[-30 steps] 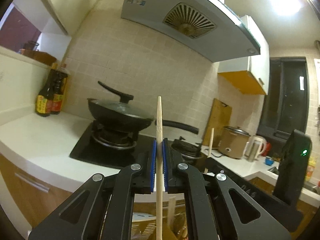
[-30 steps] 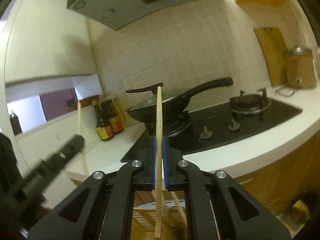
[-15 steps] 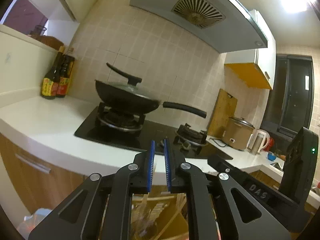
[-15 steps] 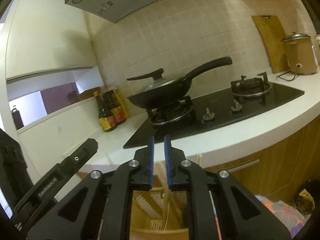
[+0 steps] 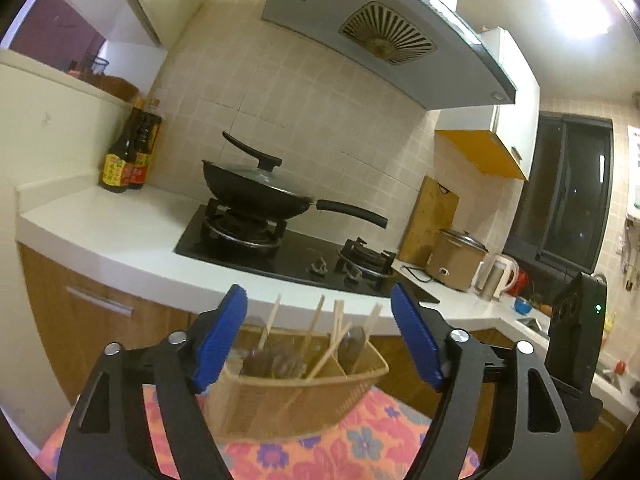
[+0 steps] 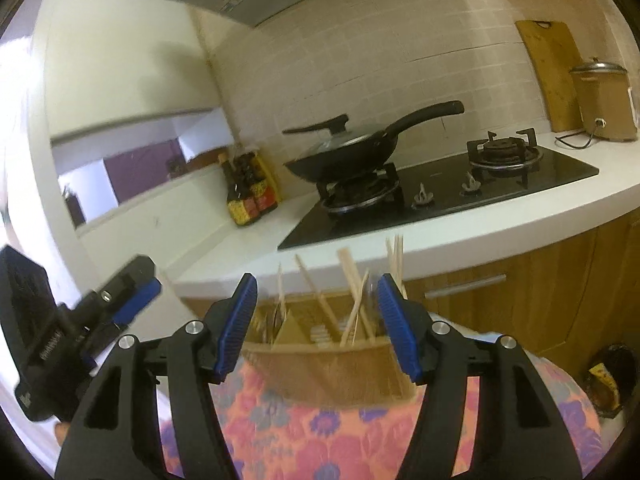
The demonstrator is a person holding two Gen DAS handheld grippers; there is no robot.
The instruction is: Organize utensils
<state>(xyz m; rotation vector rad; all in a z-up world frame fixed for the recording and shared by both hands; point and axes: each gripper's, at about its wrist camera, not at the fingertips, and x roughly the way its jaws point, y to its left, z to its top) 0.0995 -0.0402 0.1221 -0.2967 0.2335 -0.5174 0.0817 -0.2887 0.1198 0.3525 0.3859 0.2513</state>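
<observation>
My left hand-held gripper (image 5: 318,344) is spread wide with nothing between its blue pads (image 5: 218,342), and my right hand-held gripper (image 6: 314,326) is likewise spread wide and empty. Both hang above and just short of a tan woven utensil basket (image 5: 300,394) that sits on a pink-and-orange flowered cloth (image 5: 360,448). Pale wooden chopsticks (image 5: 336,336) stand tilted inside the basket, leaning at different angles, alongside dark spoon-like utensils (image 5: 352,344) that are too blurred to make out. Beyond the basket, the white worktop (image 5: 100,232) carries a black gas hob (image 5: 288,254) with a lidded black wok (image 5: 256,194) on its burner and two dark sauce bottles (image 5: 126,156) in the corner.
</observation>
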